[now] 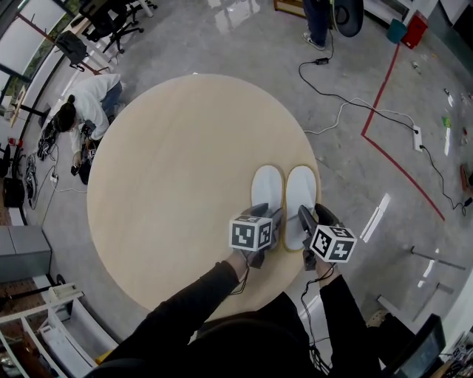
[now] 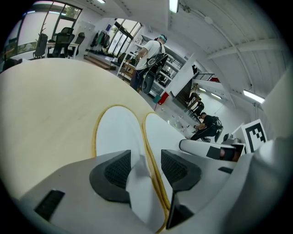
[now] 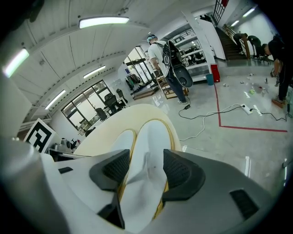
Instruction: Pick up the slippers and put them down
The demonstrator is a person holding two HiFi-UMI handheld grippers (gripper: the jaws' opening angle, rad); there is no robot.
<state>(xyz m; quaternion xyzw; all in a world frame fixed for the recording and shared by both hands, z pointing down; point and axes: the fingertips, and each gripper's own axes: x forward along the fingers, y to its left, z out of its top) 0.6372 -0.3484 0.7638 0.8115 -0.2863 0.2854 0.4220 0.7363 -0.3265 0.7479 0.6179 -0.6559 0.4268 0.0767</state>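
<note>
Two white slippers with yellow edging lie side by side, soles down, on the round wooden table [image 1: 170, 184] near its right front edge: the left slipper [image 1: 266, 188] and the right slipper [image 1: 301, 193]. My left gripper [image 1: 275, 227] stands open at the left slipper's heel. In the left gripper view its heel [image 2: 137, 183] rises between the dark pads [image 2: 116, 171] with a gap on the right side. My right gripper [image 1: 304, 225] is open too, its jaws astride the right slipper's heel [image 3: 146, 178], pads [image 3: 183, 171] apart from it.
The table's edge runs just right of the slippers. A person [image 1: 85, 111] crouches on the floor at the left, and another stands at the top [image 1: 318, 22]. Cables [image 1: 347, 107] and a red tape line [image 1: 384, 88] cross the grey floor on the right.
</note>
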